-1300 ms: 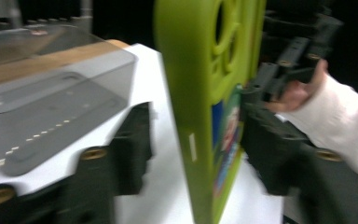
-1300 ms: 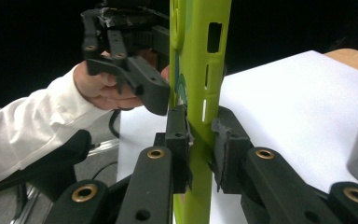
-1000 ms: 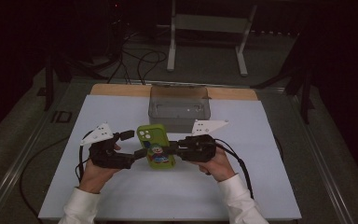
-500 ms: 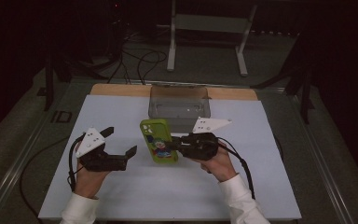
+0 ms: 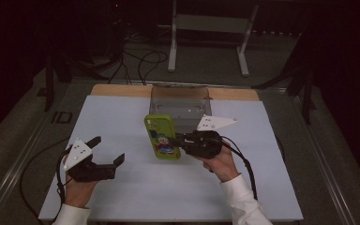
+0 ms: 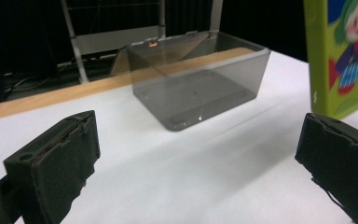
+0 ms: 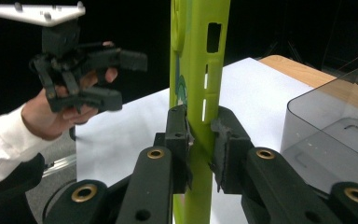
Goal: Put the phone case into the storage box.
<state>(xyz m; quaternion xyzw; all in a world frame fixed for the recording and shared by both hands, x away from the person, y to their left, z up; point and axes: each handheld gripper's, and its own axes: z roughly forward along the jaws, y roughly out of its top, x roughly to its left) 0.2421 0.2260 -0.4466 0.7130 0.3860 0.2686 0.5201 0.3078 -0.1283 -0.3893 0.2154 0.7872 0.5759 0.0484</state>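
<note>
Two grippers work over a white table sheet [image 5: 272,187]. We see plenty of bare sheet between them and toward the near edge. The left gripper [image 5: 107,151] sits low near the sheet's left edge, jaws spread wide with nothing between them; in the left gripper view only bare white surface lies between its pads. The right gripper [image 5: 177,140] sits mid-table, well apart from the left one, jaws pressed on the green phone case [image 5: 161,137], pinching its right side edge.

We see the case lifted and held on edge just in front of the clear plastic bin [image 5: 180,101], near it; we cannot tell if they touch. The bin stands at the sheet's far side against the wooden strip [image 5: 117,90], open top, nothing inside that we can see.

The case's long axis runs away from the person in the high view, camera-cutout end far, clown picture near end. In the right gripper view it stands upright between the pads [image 7: 227,140], button slots facing the camera.
</note>
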